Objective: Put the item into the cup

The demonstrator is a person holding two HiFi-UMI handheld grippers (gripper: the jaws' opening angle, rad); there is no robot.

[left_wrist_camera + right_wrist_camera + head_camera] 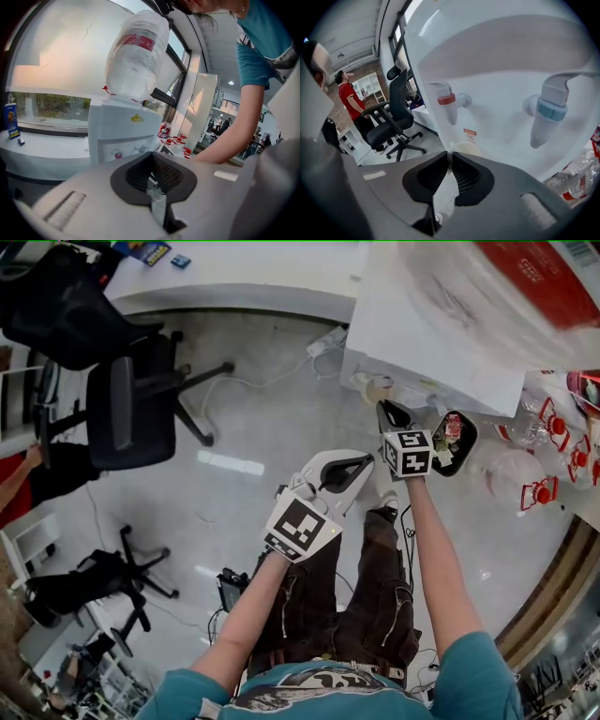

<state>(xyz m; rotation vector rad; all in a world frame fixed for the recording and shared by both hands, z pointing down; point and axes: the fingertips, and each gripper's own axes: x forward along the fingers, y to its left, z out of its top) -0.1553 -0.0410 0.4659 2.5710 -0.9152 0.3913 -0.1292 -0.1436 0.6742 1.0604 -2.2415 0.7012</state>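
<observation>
One pale cup (467, 147) beyond right claw (450, 156)

In the right gripper view, the cup (464, 147) was mostly hidden behind the jaws of the right gripper (450, 156); only its pale upper part showed above them. In the head view, the water bottle (487, 292) on the dispenser (422, 352) was blurred and cut off by the top edge. The red-capped bottles (542, 491) at the right ran out of the picture. A person's arm (21, 474) was cut off by the left edge. The print on the blue packet (150, 251) was too small to read.
</observation>
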